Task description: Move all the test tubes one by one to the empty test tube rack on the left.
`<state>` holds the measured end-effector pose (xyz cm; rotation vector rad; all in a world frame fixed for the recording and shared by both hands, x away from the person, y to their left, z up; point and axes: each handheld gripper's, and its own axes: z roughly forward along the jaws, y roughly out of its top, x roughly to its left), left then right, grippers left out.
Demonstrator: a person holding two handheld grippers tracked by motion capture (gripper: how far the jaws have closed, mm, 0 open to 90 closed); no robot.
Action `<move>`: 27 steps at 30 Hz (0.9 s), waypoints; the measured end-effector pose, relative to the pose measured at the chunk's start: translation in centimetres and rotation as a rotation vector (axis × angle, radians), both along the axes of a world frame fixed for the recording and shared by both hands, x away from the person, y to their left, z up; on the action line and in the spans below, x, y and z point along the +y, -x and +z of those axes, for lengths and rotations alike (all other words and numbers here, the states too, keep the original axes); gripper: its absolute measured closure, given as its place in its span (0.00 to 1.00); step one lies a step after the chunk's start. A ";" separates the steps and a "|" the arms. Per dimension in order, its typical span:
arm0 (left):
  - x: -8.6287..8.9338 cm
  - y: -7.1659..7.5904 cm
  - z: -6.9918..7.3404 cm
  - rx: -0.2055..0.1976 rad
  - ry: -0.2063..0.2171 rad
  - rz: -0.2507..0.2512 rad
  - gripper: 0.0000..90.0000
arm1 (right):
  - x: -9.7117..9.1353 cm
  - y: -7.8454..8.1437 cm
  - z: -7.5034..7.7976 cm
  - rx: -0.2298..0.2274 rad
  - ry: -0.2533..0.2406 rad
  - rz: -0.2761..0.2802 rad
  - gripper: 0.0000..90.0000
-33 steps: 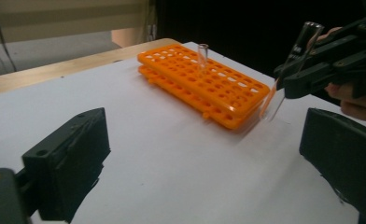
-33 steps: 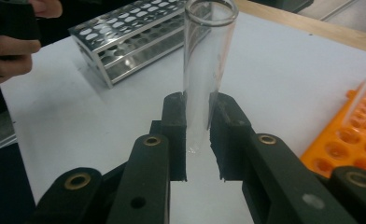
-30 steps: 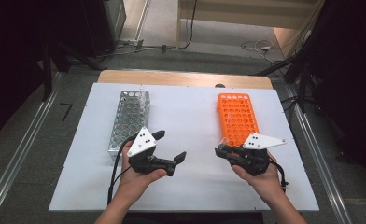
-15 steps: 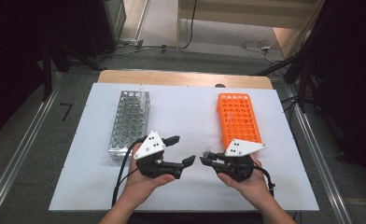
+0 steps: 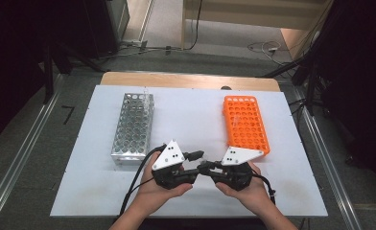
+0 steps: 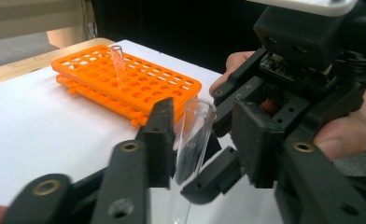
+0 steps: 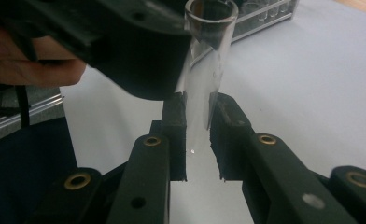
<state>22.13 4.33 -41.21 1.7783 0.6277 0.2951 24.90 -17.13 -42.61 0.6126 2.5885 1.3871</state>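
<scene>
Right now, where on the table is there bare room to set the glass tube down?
Bare white mat lies between the metal rack and the orange rack. It is crowded near the front edge, where both tongs meet around the tube.

A white table top (image 5: 104,191) is seen from above, laid over a wooden board whose pale edge (image 5: 186,80) is left uncovered along the far side. The table is surrounded by grey carpeted floor (image 5: 28,139), on which metal rails (image 5: 18,163) are laid at the left and at the right (image 5: 327,163). A small dark mark (image 5: 67,115) is seen on the floor at the left. Beyond the table, cables (image 5: 260,48) are trailed across the floor beside light wooden furniture (image 5: 253,12). Both upper corners are occupied by dark equipment and black drapery (image 5: 358,72). The scene is evenly lit from above, and the surroundings are left in shadow.
</scene>
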 end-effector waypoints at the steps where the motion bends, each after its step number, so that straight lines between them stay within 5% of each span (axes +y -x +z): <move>1: 0.0 0.0 0.0 0.000 -0.007 -0.001 0.70 | 0.1 0.1 0.0 0.000 0.001 0.003 0.83; 8: -0.1 0.0 -0.1 -0.010 -0.027 0.007 0.82 | 0.4 0.4 0.0 -0.001 0.004 0.018 0.83; 17: 0.1 -0.2 -0.1 -0.019 -0.023 0.023 0.85 | 0.3 0.2 0.0 0.006 -0.006 0.020 0.81; 27: 1.4 -0.9 0.2 -0.014 -0.009 0.064 0.85 | -0.9 -0.4 0.4 -0.008 -0.039 0.005 0.24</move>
